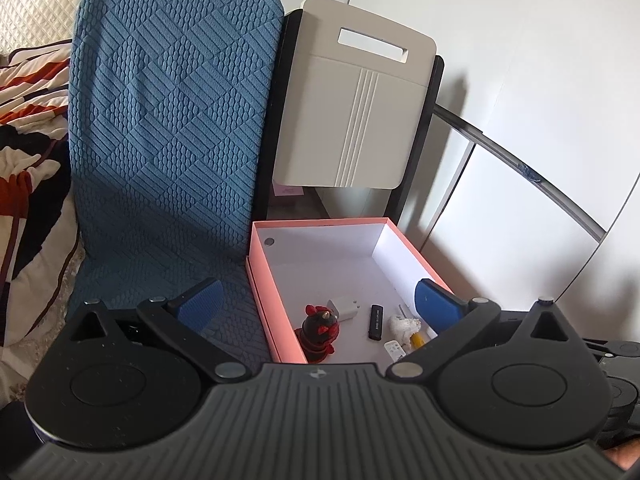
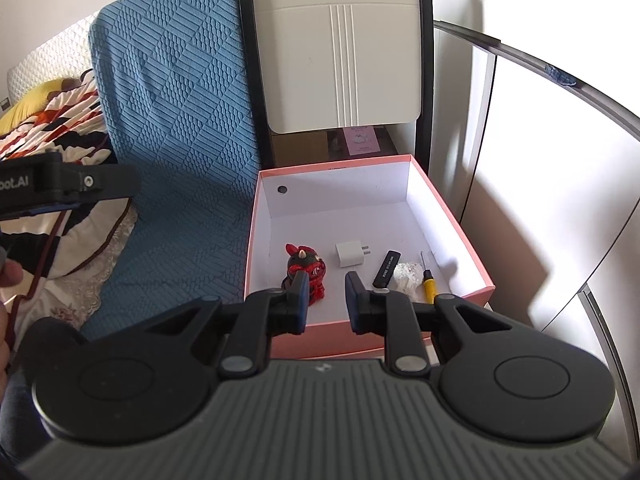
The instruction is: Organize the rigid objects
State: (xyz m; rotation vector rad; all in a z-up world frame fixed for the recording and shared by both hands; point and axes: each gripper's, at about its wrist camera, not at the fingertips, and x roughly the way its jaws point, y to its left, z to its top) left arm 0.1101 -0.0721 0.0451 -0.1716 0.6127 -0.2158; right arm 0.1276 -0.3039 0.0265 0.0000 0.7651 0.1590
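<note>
A pink box [image 1: 262, 280] [image 2: 251, 248] with a white inside stands by the blue cushion. In it lie a red and black figurine [image 1: 318, 330] [image 2: 306, 266], a white charger [image 1: 344, 308] [image 2: 351, 254], a black USB stick [image 1: 376, 322] [image 2: 387, 268], a white crumpled lump [image 1: 404, 326] [image 2: 406, 274] and a yellow-handled screwdriver [image 2: 430, 282]. My left gripper [image 1: 320, 300] is wide open and empty above the box's near end. My right gripper [image 2: 327, 300] is partly open and empty, just above the box's near edge beside the figurine.
A blue textured cushion [image 1: 168, 128] [image 2: 172, 120] lies left of the box. A cream folding chair back [image 1: 352, 112] [image 2: 340, 48] stands behind it. A patterned blanket [image 1: 24, 128] lies at far left. White cabinet doors [image 2: 540, 160] stand to the right.
</note>
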